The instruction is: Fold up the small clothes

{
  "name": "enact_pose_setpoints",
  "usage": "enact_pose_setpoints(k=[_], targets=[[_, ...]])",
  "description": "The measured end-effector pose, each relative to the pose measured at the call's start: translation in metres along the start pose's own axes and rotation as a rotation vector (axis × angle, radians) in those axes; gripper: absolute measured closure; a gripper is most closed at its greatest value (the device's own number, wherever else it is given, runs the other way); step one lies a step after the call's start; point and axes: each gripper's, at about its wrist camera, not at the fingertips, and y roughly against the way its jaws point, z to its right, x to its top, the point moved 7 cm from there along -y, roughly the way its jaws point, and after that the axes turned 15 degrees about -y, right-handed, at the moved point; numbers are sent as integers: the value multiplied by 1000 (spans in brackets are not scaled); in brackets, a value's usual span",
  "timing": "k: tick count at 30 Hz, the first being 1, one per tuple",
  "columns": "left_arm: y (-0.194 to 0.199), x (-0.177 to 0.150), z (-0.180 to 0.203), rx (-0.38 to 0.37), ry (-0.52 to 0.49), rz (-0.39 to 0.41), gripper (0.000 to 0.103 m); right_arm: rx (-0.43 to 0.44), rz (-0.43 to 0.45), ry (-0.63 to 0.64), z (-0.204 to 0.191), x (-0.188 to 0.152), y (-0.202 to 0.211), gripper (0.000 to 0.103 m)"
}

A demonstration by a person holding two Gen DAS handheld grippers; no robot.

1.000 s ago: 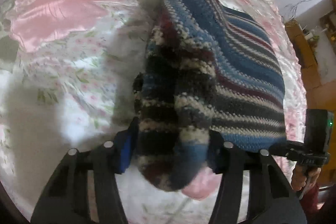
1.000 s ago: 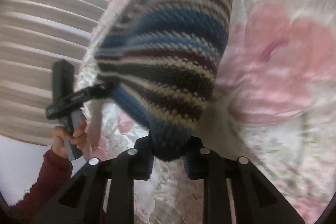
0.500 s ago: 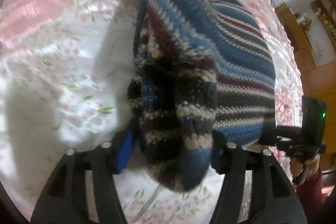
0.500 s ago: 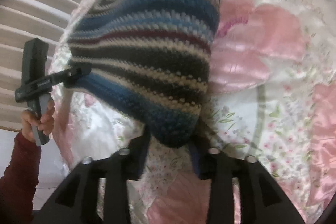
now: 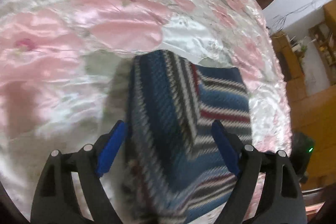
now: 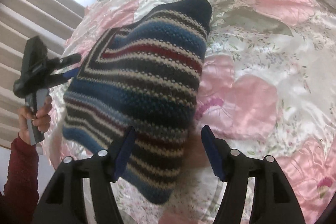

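- Knit (image 5: 168, 123) lies folded on the bed (image 5: 63, 56), frame centre.
- Both jaws apart, gripping nothing: left gripper (image 5: 168, 146), right gripper (image 6: 168, 152).
- Next, I'd back straight out, avoid snagging yarn.

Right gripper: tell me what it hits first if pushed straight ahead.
The striped knit garment, lying between the open right gripper fingers; behind it the floral bedspread. Depth is unclear.
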Motion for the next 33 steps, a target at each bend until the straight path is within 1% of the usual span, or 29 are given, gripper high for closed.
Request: enact_pose_setpoints(k=[1,2,3,4,5,6,9,11,12,14,16,17,18,20,21,22,24,25,27,28,30,33], targets=[[-7,2,-1,1,17,-12,34,-1,-3,3,-2,-1,-4,37],[-10,2,-1,6,20,-14,48,-4,-6,7,-2,1,-5,37],[-12,1,-1,18,12,-14,69,-10,-7,12,-3,0,-8,37],[-11,1,2,29,-11,-8,78,-15,-8,18,-3,0,-10,37],[-7,0,3,26,-25,2,84,-14,-8,20,-4,0,-12,37],[-2,0,4,26,-34,21,87,-13,-8,21,-4,0,-13,37],[13,-2,-4,67,-38,72,88,1,-5,19,-2,-2,-12,37],[7,-9,-19,117,-31,54,88,-1,-8,22,-2,-2,-15,37],[0,-13,-25,126,-18,29,87,0,-10,24,-3,-2,-16,37],[-6,-17,-29,100,0,21,85,-11,-14,21,-3,-2,-19,37],[-1,-15,-25,58,7,38,75,-15,-12,27,-4,-1,-16,37],[3,-16,-23,43,8,39,61,-20,-7,31,-4,-1,-13,37],[8,-17,-21,45,5,38,39,-23,-3,33,-4,0,-10,35],[18,-21,-17,34,-11,39,25,-22,12,35,-4,3,-2,32],[22,-24,-14,21,-20,34,19,-18,22,32,-5,6,2,30],[24,-26,-11,9,-26,20,18,-17,28,30,-5,8,5,30],[25,-31,-10,6,-39,-4,17,-13,36,25,-6,12,9,25],[23,-33,-10,6,-38,-15,17,-13,38,18,-6,14,9,25],[12,-38,-10,0,-34,-66,17,-3,33,1,-6,17,8,24],[7,-39,-11,-4,-31,-77,17,12,23,-14,-6,19,5,24],[-3,-41,-12,-28,-23,-96,17,31,3,-39,-8,23,-3,22],[-26,-46,-14,-95,19,-132,17,33,-22,-57,-6,29,-17,20]])
